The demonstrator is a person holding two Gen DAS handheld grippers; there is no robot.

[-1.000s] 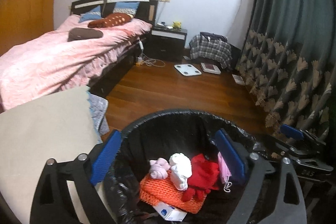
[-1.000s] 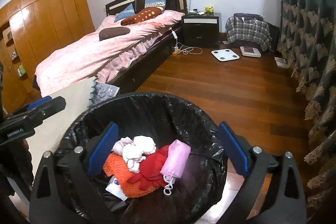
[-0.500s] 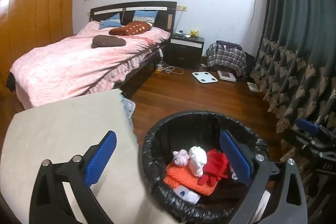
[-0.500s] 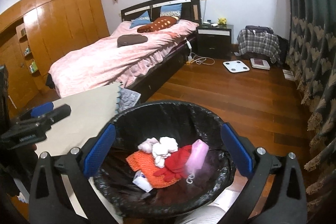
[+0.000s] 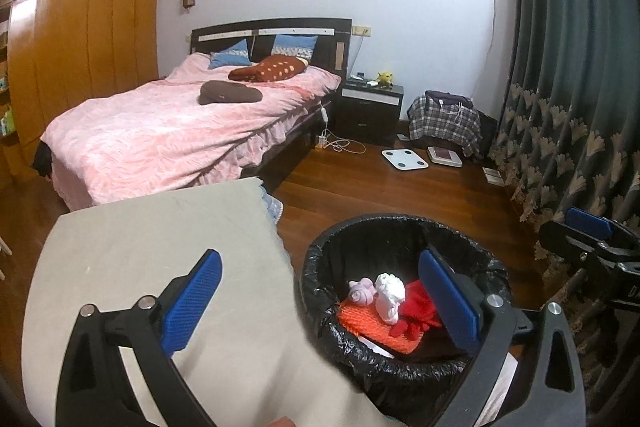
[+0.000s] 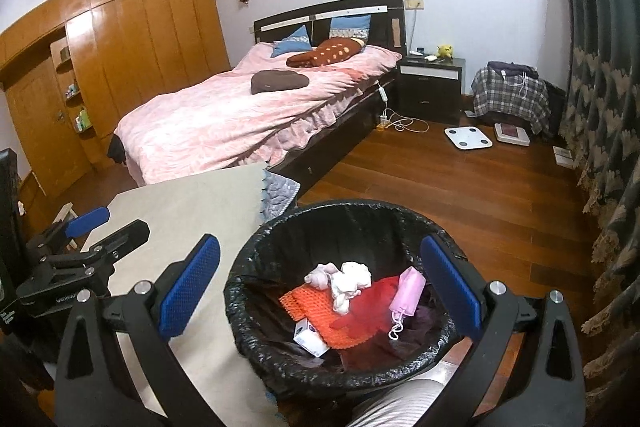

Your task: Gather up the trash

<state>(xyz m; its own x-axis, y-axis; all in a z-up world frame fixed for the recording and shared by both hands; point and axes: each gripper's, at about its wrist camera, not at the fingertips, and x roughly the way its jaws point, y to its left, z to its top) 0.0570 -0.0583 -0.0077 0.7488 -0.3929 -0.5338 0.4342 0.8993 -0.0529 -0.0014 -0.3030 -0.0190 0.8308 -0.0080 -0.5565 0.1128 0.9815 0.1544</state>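
Note:
A round bin with a black liner stands on the wood floor beside a beige-covered table. Inside lie an orange knit piece, a red cloth, white and pink balled socks, a pink face mask and a small white box. My left gripper is open and empty, high above the table edge and bin. My right gripper is open and empty above the bin. Each gripper shows in the other's view.
A bed with a pink cover fills the left back. A dark nightstand, a plaid-covered bag and two scales are by the far wall. Patterned curtains hang at the right.
Both grippers have risen and pulled back from the bin, so it looks smaller. The left one has shifted left over the table. Both stay open and empty.

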